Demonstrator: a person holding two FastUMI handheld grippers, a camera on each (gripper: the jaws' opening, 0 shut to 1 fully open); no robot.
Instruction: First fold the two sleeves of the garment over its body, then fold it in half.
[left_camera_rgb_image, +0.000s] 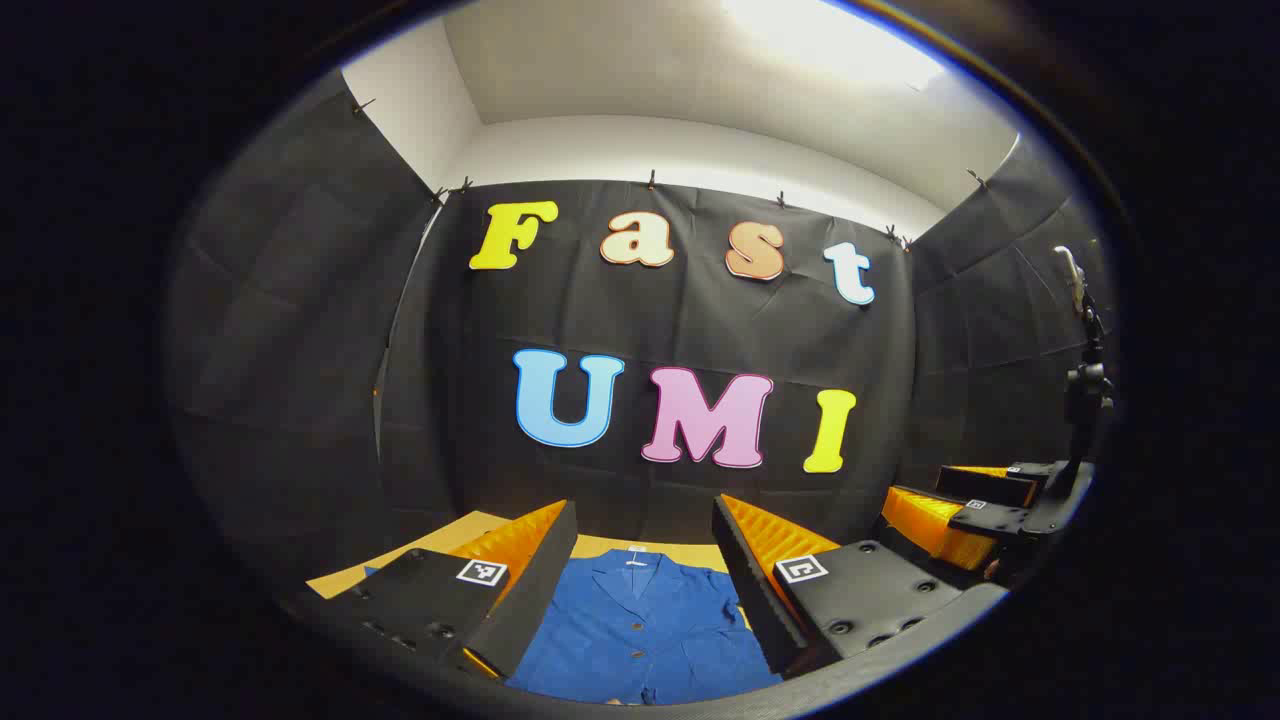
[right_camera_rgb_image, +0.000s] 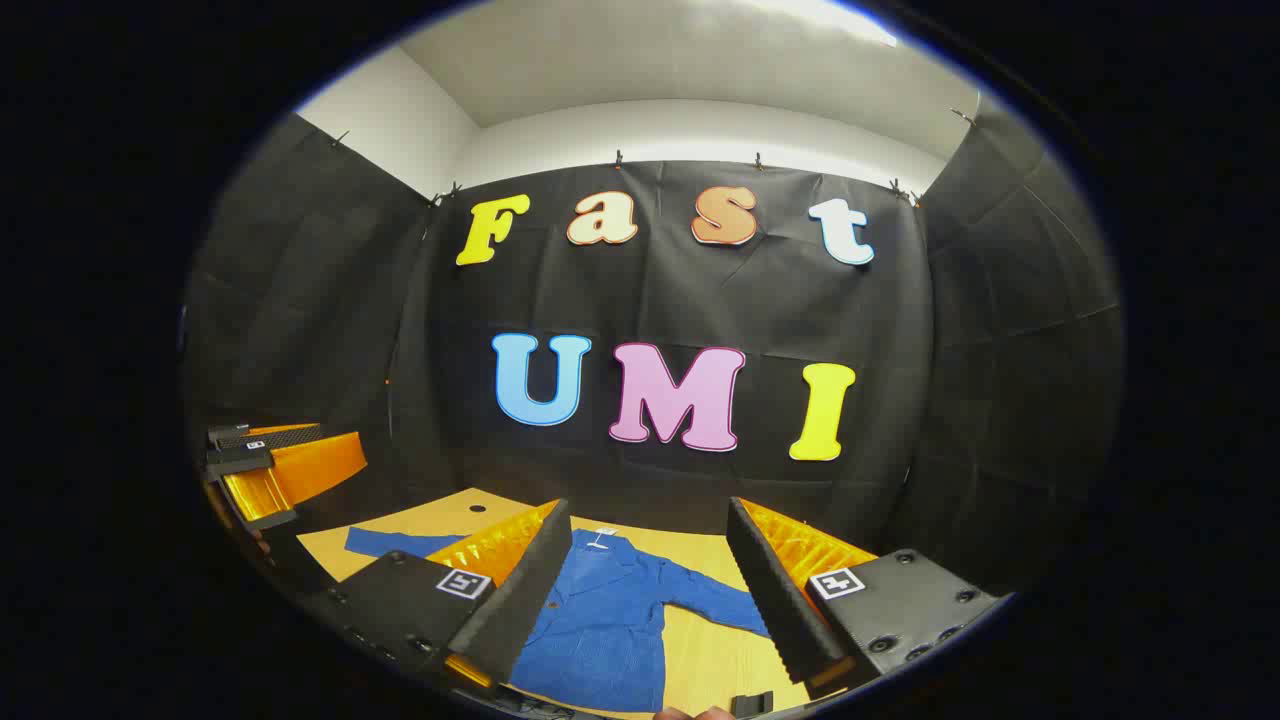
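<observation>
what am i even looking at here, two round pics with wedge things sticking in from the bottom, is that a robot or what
No robot: a person holds a two-finger gripper in each hand, and each gripper carries a fisheye camera looking forward along its own fingers. That is why each picture is round.

In the left gripper view, the two wedges at the bottom belong to the left gripper; the other gripper shows at the right edge. In the right gripper view, the wedges belong to the right gripper.

Both grippers are open and hold nothing. They hang above a wooden table on which a blue jacket lies flat, buttons up, collar toward the back wall, sleeves spread out to the sides. Nothing is folded yet.
</observation>
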